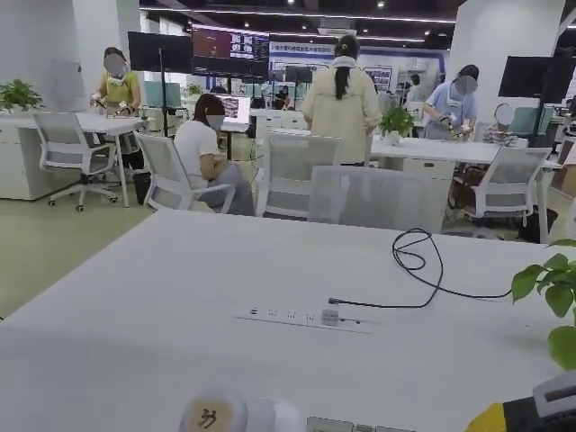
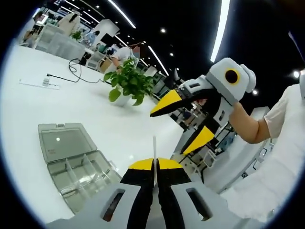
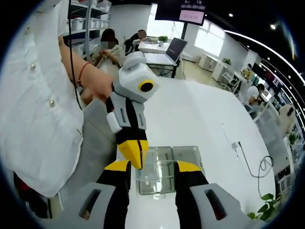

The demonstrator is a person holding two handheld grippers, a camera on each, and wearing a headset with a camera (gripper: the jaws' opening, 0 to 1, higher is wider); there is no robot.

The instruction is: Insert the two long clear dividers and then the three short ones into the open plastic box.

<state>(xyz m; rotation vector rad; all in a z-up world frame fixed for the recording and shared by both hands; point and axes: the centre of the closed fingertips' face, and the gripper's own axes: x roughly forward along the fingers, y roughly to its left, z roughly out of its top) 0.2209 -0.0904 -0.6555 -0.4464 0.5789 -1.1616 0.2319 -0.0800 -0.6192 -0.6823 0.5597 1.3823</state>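
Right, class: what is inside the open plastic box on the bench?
Inside the open plastic box, clear dividers stand, splitting the base into compartments; nothing else shows in them. The left gripper covers its near corner, so their count is unclear.

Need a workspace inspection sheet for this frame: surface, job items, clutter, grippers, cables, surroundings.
Surface: white workbench.
Job's things: open plastic box, lid laid flat; dividers seem to stand in its base, count unclear. One clear divider, seen edge-on.
Clutter: potted plant.
Grippers: left gripper shut on the clear divider; right gripper open, holding nothing, pointing at the box.
Cables: black cable looped from the power strip.
Surroundings: open office, people at other desks, chairs.
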